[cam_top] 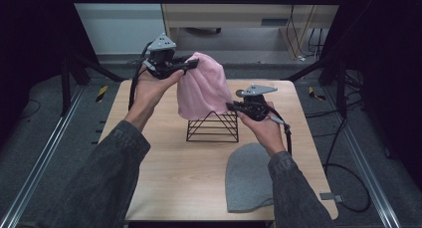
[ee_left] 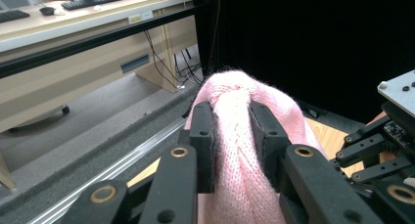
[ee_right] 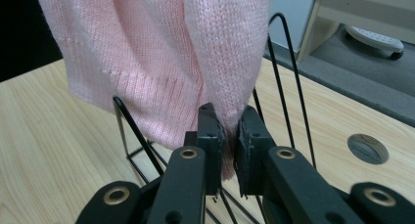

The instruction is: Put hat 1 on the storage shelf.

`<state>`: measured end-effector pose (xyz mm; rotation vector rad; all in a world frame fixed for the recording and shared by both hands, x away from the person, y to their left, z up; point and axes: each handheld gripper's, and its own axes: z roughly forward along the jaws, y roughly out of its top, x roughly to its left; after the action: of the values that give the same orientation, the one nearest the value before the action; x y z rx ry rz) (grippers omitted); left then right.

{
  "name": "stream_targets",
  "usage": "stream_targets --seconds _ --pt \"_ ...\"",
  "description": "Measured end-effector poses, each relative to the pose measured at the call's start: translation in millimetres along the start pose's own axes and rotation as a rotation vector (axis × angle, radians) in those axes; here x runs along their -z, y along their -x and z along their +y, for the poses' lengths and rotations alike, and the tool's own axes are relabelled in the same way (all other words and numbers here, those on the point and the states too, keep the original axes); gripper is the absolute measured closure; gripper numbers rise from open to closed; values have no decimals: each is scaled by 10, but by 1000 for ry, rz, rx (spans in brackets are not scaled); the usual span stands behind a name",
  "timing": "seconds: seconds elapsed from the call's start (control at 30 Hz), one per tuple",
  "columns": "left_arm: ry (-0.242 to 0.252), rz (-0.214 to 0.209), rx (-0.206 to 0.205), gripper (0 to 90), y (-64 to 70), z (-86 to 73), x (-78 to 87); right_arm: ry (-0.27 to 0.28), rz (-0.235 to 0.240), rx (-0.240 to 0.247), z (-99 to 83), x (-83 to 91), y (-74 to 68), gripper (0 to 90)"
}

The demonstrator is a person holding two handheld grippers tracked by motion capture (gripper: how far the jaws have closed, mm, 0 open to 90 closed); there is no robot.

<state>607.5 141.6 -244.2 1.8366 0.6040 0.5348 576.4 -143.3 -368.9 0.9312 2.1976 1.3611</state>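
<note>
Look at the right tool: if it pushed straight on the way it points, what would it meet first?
The right tool already grips the pink hat; pushing on, it would probably meet the black wire rack next, though depth is unclear.

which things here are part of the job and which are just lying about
In the job:
- pink hat, held up over the rack
- black wire rack on the table
- left hand-held gripper, shut on the hat's top
- right hand-held gripper, shut on the hat's lower edge

Lying about:
- grey hat, flat at the table's near right
</note>
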Motion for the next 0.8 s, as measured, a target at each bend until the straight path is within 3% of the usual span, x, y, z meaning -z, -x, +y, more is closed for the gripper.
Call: stream_targets --seconds 0.43,0.8 --pt "-9 -21 -9 739 144 2 -106 -17 -20 9 -151 27 6 826" --pt "-47 -34 -21 738 205 -75 -208 -45 -37 19 -300 29 17 827"
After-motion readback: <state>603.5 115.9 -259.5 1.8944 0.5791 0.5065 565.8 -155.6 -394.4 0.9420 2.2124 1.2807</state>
